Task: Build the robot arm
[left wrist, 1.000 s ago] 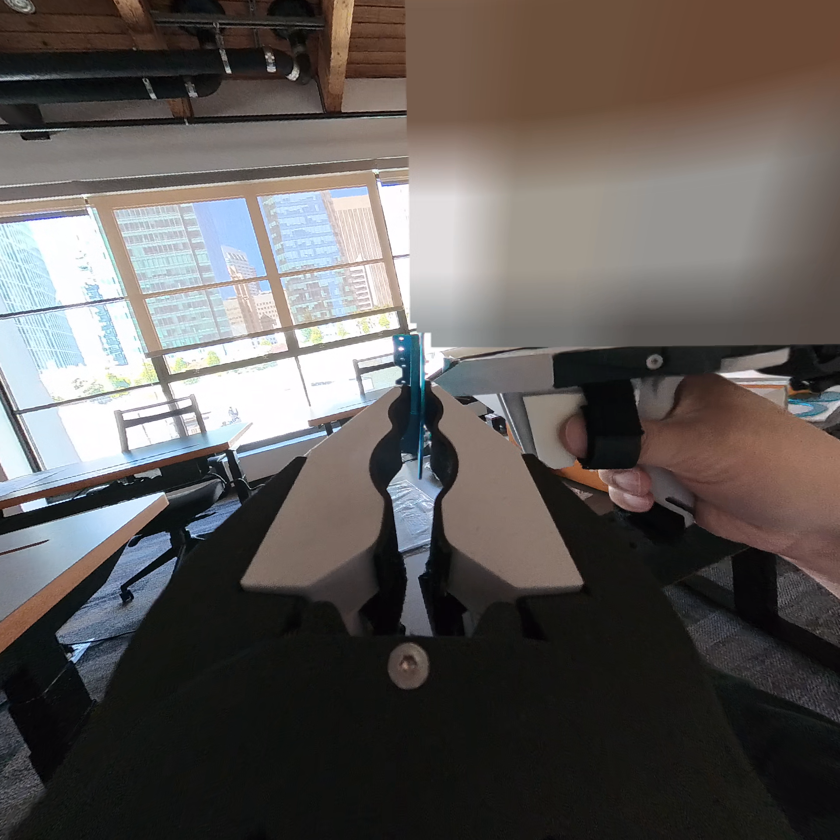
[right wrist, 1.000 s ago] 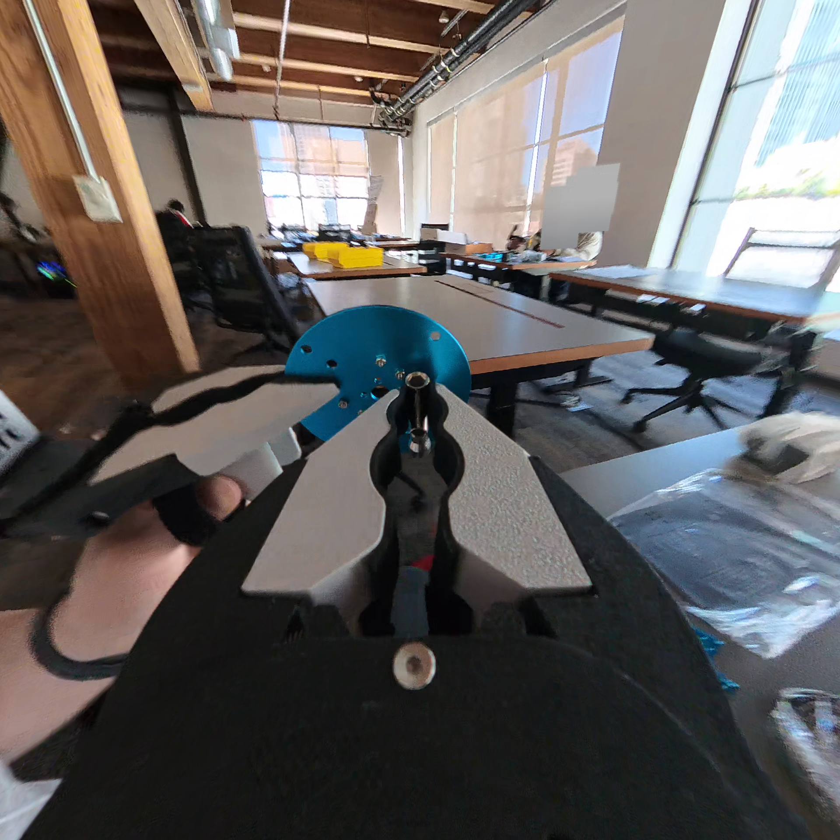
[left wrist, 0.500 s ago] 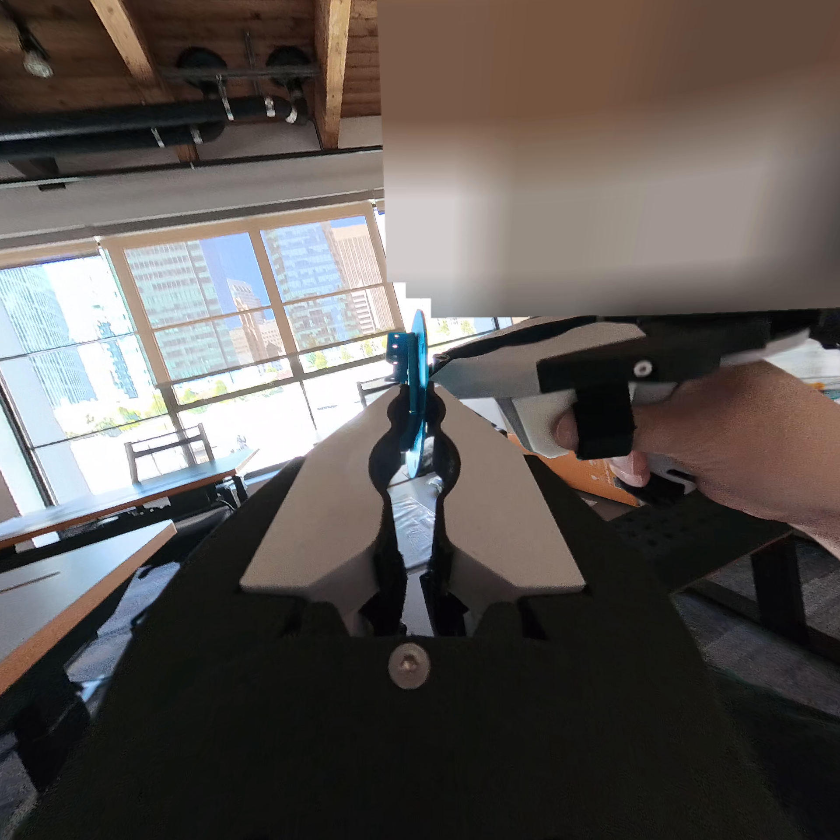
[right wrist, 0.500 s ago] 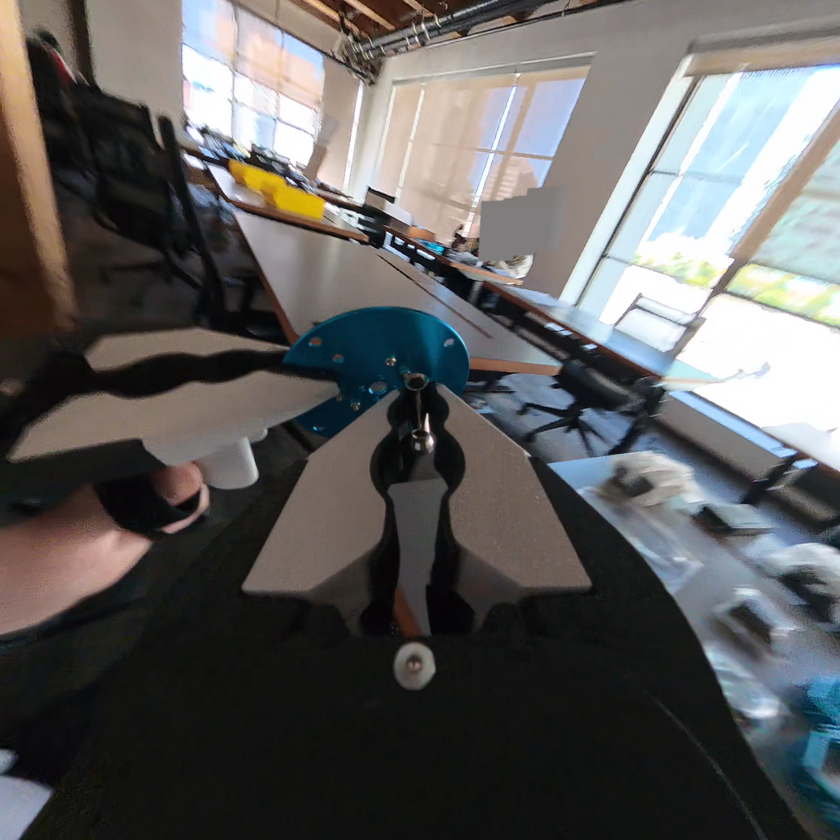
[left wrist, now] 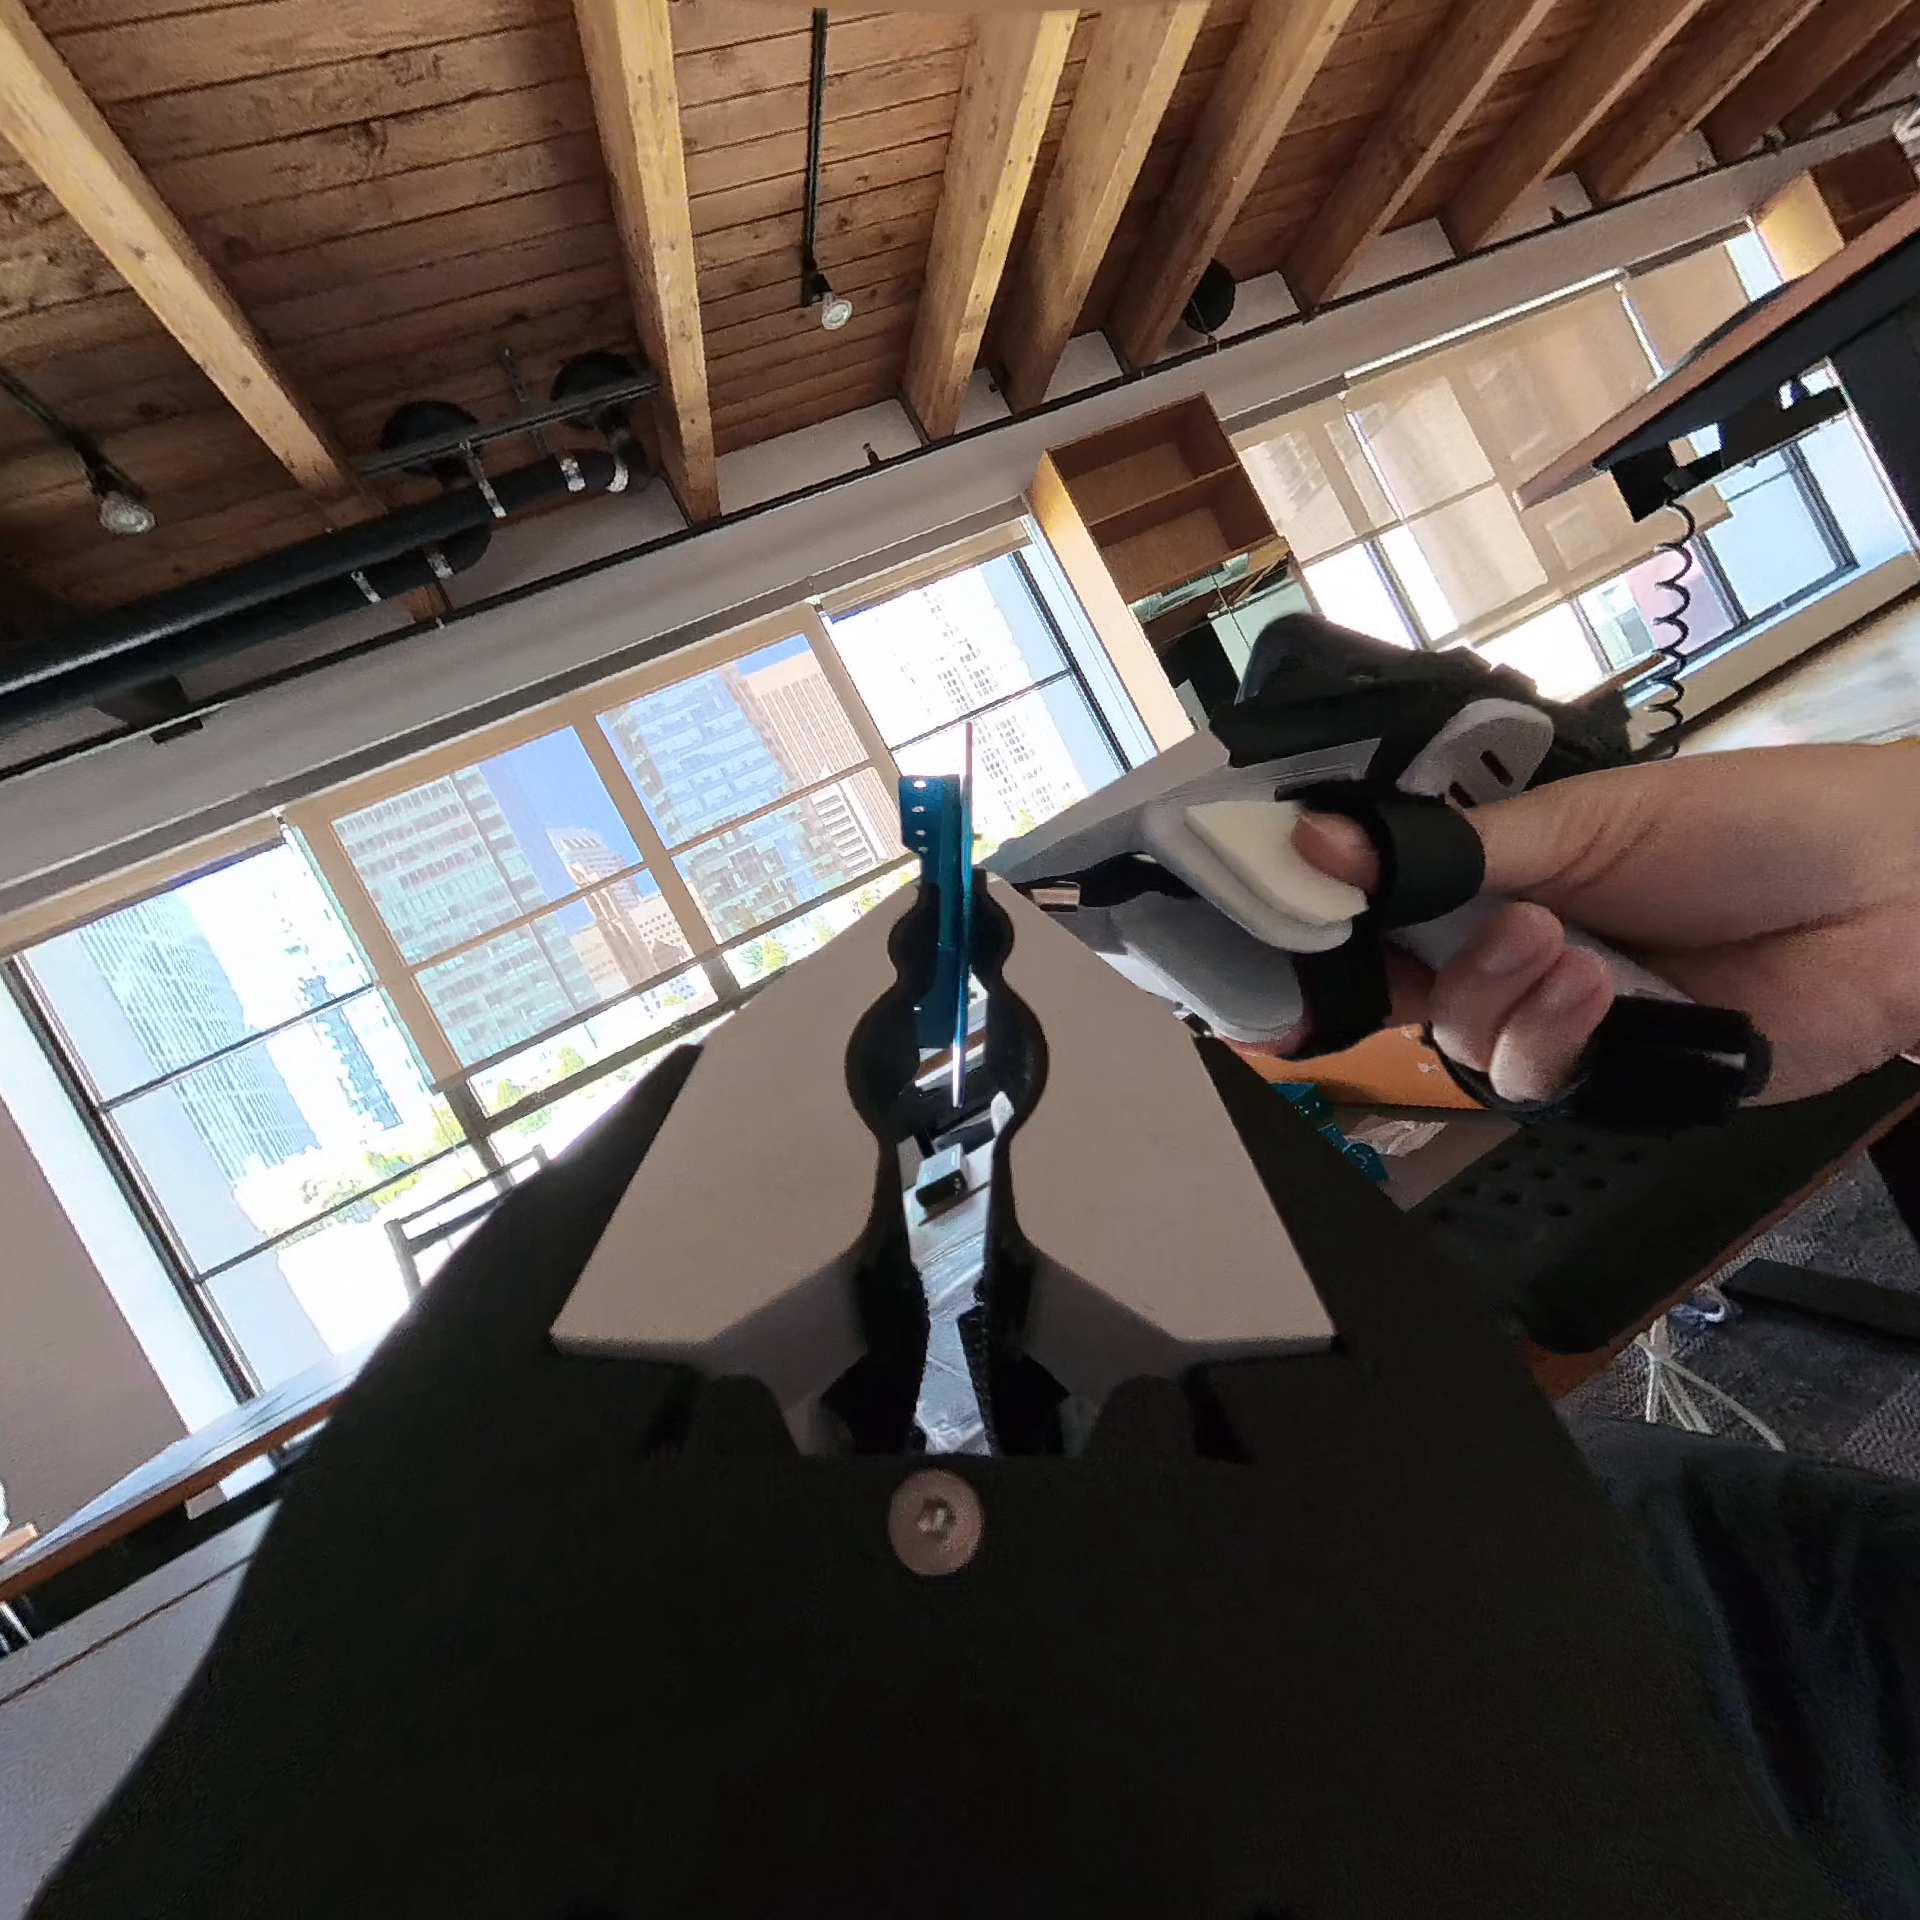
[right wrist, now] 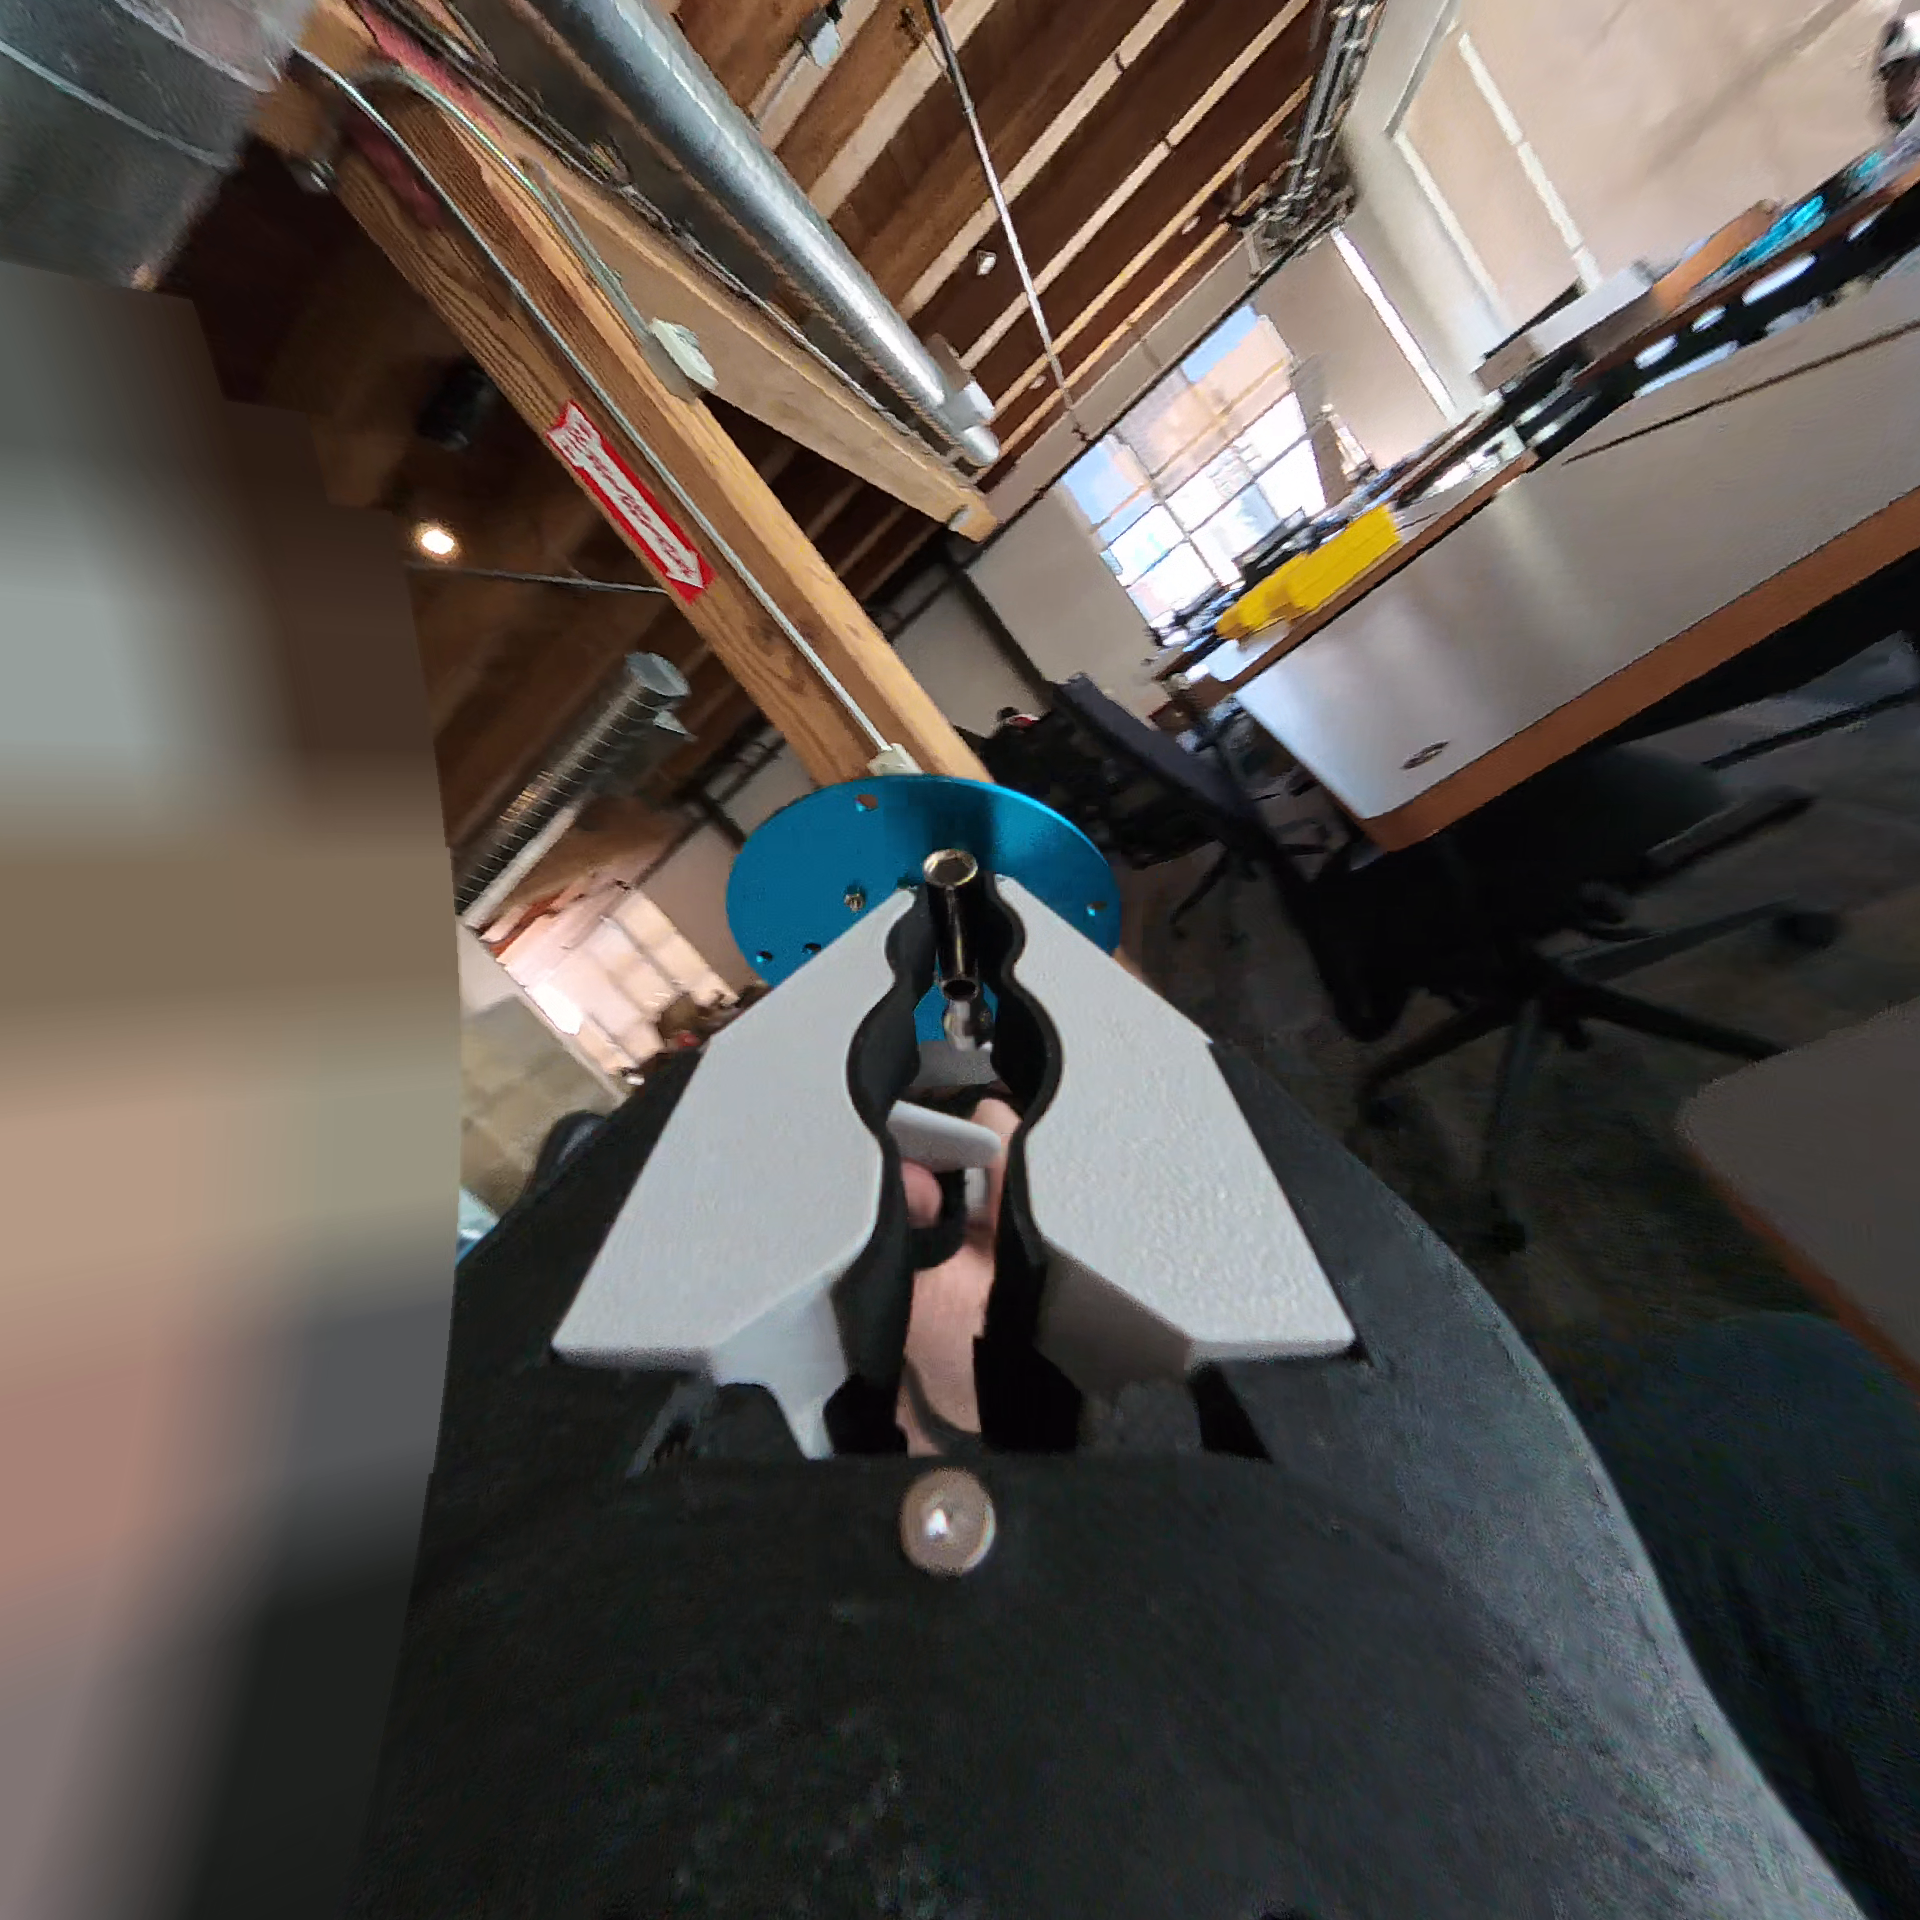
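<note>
Left gripper (left wrist: 948, 914) fingers pressed onto blue disc (left wrist: 943, 925), pinching it edge-on near the tips; disc upright, rim poking out above the tips; thin metal pin running alongside the disc on its right face. Right gripper (right wrist: 954, 909) pinching a small metal standoff (right wrist: 954, 914) between its tips, hex socket end facing out, just in front of the disc face (right wrist: 831, 883); contact with the disc cannot be told. Right of the disc in the left wrist view: person's hand (left wrist: 1621, 935) on the right gripper's handle, finger through a black strap. Beyond the disc: windows (left wrist: 582, 883), wooden ceiling beams (left wrist: 644, 239); right wrist view shows a wooden post (right wrist: 665, 499) and long desks (right wrist: 1558, 623) behind it.
</note>
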{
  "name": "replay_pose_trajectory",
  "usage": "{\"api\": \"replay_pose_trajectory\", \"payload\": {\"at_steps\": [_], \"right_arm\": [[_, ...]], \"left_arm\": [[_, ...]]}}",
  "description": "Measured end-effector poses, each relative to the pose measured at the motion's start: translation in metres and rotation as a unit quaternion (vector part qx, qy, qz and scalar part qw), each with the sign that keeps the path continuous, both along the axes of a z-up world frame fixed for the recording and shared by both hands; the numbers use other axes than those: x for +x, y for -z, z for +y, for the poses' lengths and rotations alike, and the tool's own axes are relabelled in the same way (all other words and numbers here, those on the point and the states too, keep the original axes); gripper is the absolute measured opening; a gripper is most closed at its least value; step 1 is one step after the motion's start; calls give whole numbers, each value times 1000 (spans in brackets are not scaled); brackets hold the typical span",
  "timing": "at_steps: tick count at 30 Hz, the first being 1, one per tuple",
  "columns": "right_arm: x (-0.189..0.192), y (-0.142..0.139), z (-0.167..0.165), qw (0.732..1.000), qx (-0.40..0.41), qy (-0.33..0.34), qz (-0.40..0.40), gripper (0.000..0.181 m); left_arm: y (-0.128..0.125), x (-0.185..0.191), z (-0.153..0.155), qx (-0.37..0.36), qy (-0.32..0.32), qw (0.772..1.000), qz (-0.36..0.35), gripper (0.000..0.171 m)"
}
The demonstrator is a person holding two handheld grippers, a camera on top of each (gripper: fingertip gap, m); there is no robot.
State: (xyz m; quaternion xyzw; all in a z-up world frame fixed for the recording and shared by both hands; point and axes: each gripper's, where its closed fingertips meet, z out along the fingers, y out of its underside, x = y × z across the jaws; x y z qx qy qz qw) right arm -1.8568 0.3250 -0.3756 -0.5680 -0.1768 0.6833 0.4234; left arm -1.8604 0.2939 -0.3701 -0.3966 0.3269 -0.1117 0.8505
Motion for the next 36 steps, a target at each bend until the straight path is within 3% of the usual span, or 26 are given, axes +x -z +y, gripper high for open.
{"api": "replay_pose_trajectory", "payload": {"at_steps": [3,6,9,11,12,13,15,16,17,19,24,29,36], "right_arm": [[2,-1,-3,995,-60,-60,61,6],[2,5,-1,993,-70,-64,69,6],[5,13,3,999,-33,-28,26,6],[11,21,16,998,24,18,-54,6],[12,34,28,987,63,37,-141,6],[16,61,45,955,98,56,-273,7],[45,111,95,841,139,113,-511,7],[57,134,109,787,128,96,-596,7],[58,155,112,757,105,45,-644,8],[43,179,118,739,77,-34,-669,7],[31,221,141,632,81,-126,-761,7],[28,239,155,581,86,-157,-794,7],[32,248,153,610,103,-165,-768,7]], "left_arm": [[-1,0,-1,-15,19,1000,-9,2],[1,-3,2,-43,36,998,-30,3],[4,-11,10,-101,61,991,-67,3],[9,-23,19,-141,66,984,-89,3],[14,-29,25,-168,69,979,-95,3],[19,-35,31,-197,72,972,-103,3],[28,-52,39,-243,82,958,-128,3],[30,-62,42,-257,84,952,-144,3],[31,-72,44,-266,86,947,-158,3],[32,-93,49,-275,78,942,-178,3],[28,-130,55,-280,46,941,-182,3],[29,-141,54,-286,48,940,-181,3],[42,-142,56,-303,57,933,-184,3]]}}
